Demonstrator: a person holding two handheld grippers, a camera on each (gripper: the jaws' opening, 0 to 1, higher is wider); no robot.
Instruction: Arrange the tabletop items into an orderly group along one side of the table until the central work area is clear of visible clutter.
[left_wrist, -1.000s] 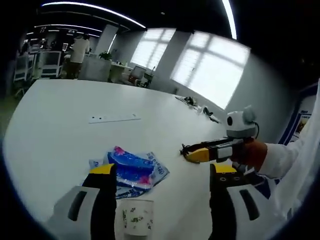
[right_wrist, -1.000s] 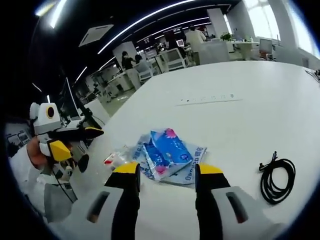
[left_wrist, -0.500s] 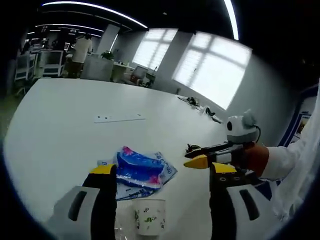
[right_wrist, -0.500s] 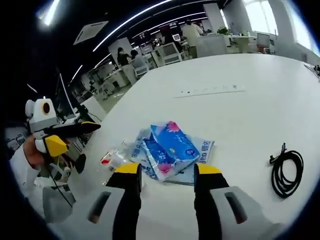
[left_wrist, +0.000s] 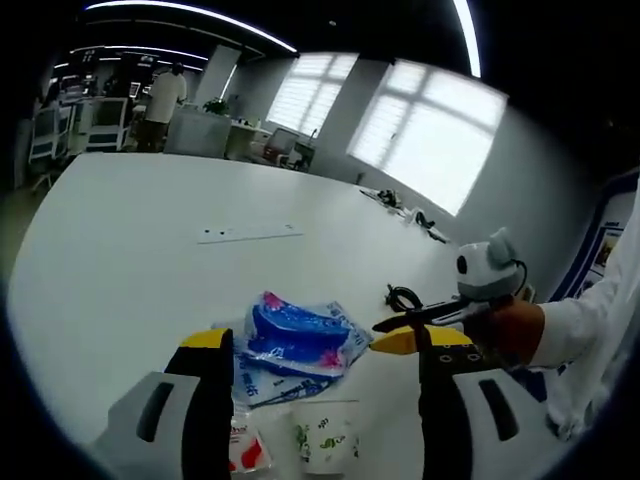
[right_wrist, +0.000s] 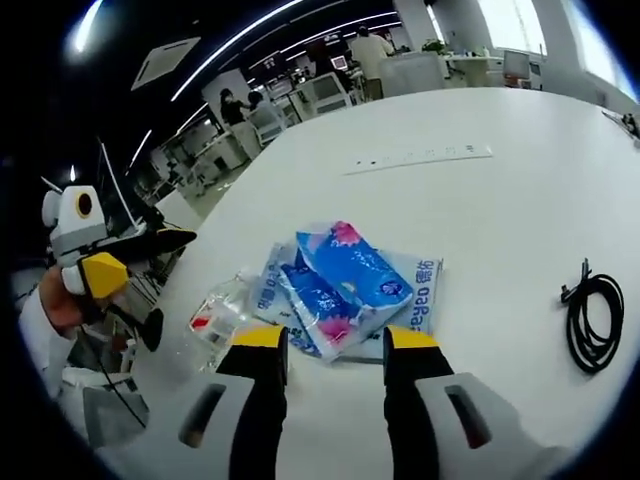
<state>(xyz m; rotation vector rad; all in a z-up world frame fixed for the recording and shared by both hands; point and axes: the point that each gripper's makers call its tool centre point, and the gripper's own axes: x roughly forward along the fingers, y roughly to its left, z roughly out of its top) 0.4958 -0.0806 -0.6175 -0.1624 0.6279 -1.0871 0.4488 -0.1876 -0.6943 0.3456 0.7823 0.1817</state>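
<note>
Left gripper (left_wrist: 320, 345) – jaws apart, empty, above a paper cup (left_wrist: 325, 440). Right gripper (right_wrist: 335, 345) – jaws apart, empty, just short of the blue tissue packs (right_wrist: 345, 280) on the white table (right_wrist: 500, 200). A coiled black cable (right_wrist: 592, 325) lies well apart from the packs.

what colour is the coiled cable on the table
Black. The coiled cable shows best in the right gripper view.

The paper cup (left_wrist: 325, 443) is getting cut off at the bottom edge of the left gripper view, and print on the blue packets (right_wrist: 345, 283) is staying too blurred to read.
</note>
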